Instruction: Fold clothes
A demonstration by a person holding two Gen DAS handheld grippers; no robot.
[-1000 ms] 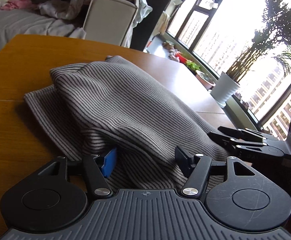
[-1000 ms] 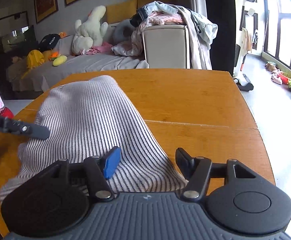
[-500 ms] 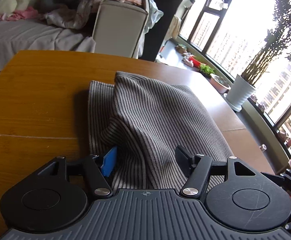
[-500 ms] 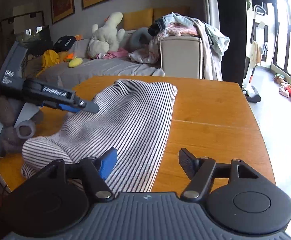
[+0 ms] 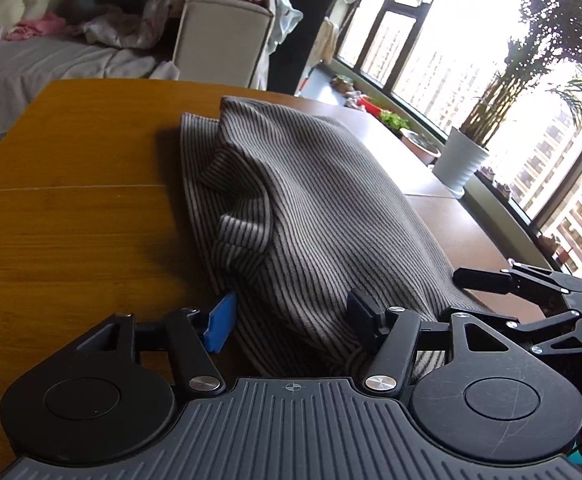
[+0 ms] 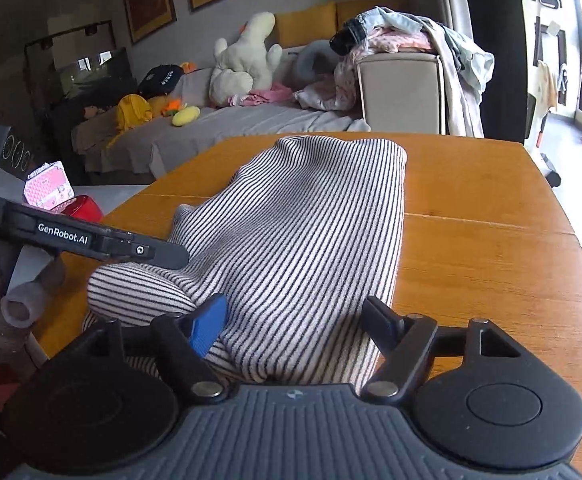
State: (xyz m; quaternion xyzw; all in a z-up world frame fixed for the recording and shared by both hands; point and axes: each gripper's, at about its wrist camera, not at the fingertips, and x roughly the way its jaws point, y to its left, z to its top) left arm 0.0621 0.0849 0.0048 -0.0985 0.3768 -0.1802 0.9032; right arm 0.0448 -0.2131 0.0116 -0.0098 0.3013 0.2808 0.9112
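Observation:
A grey-and-black striped garment point(image 5: 311, 200) lies bunched lengthwise on the wooden table point(image 5: 71, 220), with a folded lump along its left side. My left gripper point(image 5: 291, 314) is open at the garment's near end, and cloth lies loose between its fingers. In the right wrist view the same garment point(image 6: 311, 220) runs away from me across the table point(image 6: 491, 260). My right gripper point(image 6: 295, 320) is open too, with the near hem between its fingers. One finger of the right gripper point(image 5: 479, 280) touches the cloth's right edge. A left gripper finger point(image 6: 163, 254) rests on the rounded lump.
A sofa with plush toys point(image 6: 243, 64) and a beige armchair heaped with clothes point(image 6: 403, 80) stand beyond the table. A white potted plant point(image 5: 461, 160) stands by the window at the right. A pink box point(image 6: 47, 188) sits below the table's left edge.
Both views have swung round the garment, which now runs lengthwise away from each gripper. The left gripper's finger has dropped onto the bunched lump. The right gripper has closed in on the near hem.

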